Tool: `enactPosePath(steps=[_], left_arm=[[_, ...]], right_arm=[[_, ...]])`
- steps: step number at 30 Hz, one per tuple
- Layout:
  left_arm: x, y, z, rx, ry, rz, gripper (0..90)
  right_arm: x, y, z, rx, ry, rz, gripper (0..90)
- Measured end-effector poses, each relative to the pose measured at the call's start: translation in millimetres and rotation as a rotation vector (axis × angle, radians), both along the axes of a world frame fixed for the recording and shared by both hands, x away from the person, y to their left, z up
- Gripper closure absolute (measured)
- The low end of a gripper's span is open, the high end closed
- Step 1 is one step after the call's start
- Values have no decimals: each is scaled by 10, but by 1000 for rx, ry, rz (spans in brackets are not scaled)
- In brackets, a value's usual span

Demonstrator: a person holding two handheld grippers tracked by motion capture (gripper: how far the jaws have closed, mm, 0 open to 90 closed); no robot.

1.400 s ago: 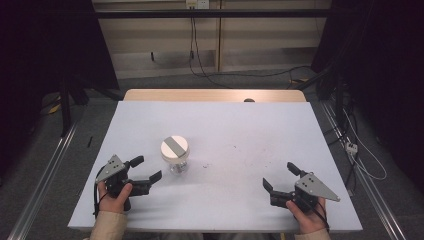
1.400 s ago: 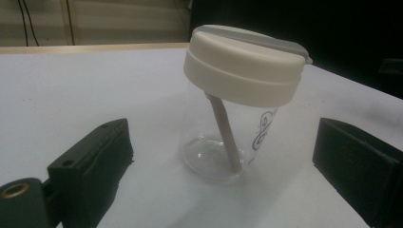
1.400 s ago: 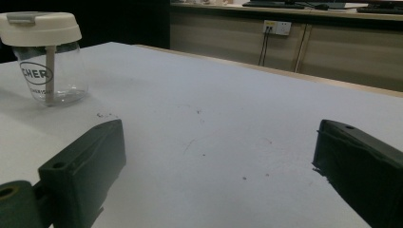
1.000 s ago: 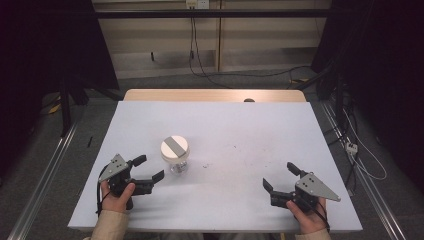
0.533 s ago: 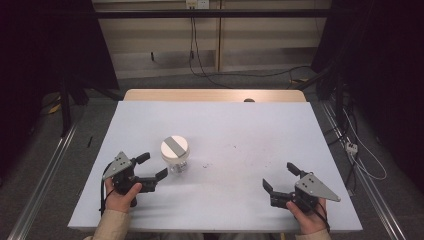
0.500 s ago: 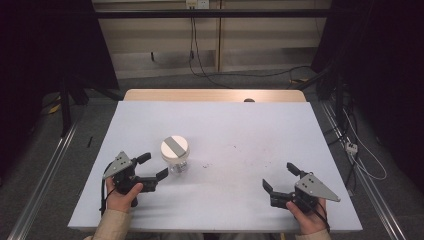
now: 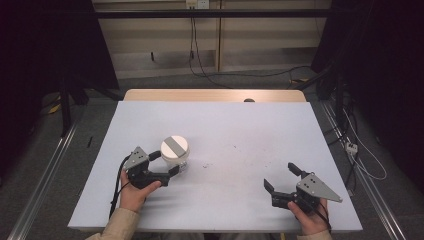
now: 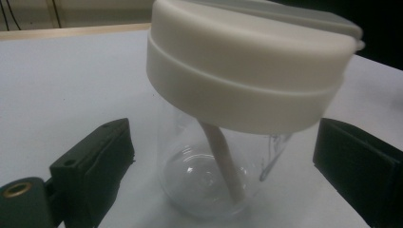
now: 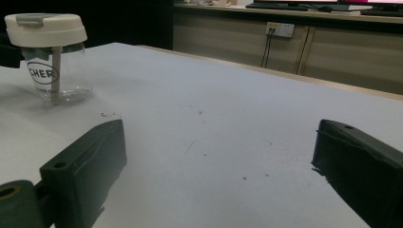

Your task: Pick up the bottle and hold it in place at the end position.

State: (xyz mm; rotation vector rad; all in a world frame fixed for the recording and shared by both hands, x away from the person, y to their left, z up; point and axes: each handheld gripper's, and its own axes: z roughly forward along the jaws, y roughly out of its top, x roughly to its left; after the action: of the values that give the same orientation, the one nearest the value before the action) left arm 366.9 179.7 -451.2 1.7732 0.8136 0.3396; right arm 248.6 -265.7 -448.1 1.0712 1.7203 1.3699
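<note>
A clear glass jar (image 7: pixel 175 154) with a cream lid and a grey strip on top stands upright on the white table (image 7: pixel 240 130), left of centre. Inside the jar (image 8: pixel 218 175) a pale stem runs from the lid down to the bottom. My left gripper (image 7: pixel 167 163) is open, its jaws on either side of the jar's glass body with gaps to both. My right gripper (image 7: pixel 281 177) rests open near the front right edge, nothing between its jaws. From there the jar (image 9: pixel 54 61) appears far off at the upper left, with black lettering on the glass.
Small dark specks (image 7: pixel 207 164) mark the table to the right of the jar. A wooden strip (image 7: pixel 215 95) edges the table's far side. Cables (image 7: pixel 200 50) hang down the wall behind, and metal rails (image 7: pixel 45 170) run along both sides on the floor.
My left gripper has slid forward and rightward until its open jaws straddle the jar. The right gripper and the jar have stayed where they were.
</note>
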Motion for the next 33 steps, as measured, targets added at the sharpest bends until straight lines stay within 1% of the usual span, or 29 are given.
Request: enactPosePath(steps=[2,6,9,11,14,15,16,18,19,21,22,25,27,30,31,33], left_arm=[[25,-13,-1,-3,-1,-1,62],[47,-42,1,23,-4,-6,64],[66,-62,-10,19,0,-14,65],[83,-78,-17,31,-3,-14,70],[107,-113,-30,18,-1,-18,73],[115,-126,-28,20,-4,-24,80],[119,-136,-28,24,-5,-20,82],[135,-163,-34,16,0,-20,82],[142,-170,-38,23,-2,-18,88],[156,-190,-51,9,-5,-16,95],[156,-190,-51,9,-5,-16,99],[164,-228,-51,4,-17,-19,106],[173,-254,-52,13,-25,-24,123],[181,-273,-53,20,-30,-11,155],[184,-272,-54,10,-27,-5,157],[184,-271,-53,7,-25,-3,161]], right_arm=[[2,-2,1,2,3,1,36],[3,-1,5,5,0,0,36],[3,-1,2,4,2,-1,38],[2,1,2,3,2,2,38],[1,7,7,5,0,2,38],[1,8,8,3,1,2,39],[2,6,7,5,0,4,40],[4,4,5,6,1,4,40],[4,2,4,5,2,2,40],[4,-1,6,7,0,3,42],[5,-4,7,7,-1,1,43],[7,-10,7,8,-1,2,43],[9,-11,6,10,-1,3,43],[10,-12,10,12,-3,2,44],[9,-13,10,11,-2,-1,45],[9,-16,8,12,-3,4,45]])
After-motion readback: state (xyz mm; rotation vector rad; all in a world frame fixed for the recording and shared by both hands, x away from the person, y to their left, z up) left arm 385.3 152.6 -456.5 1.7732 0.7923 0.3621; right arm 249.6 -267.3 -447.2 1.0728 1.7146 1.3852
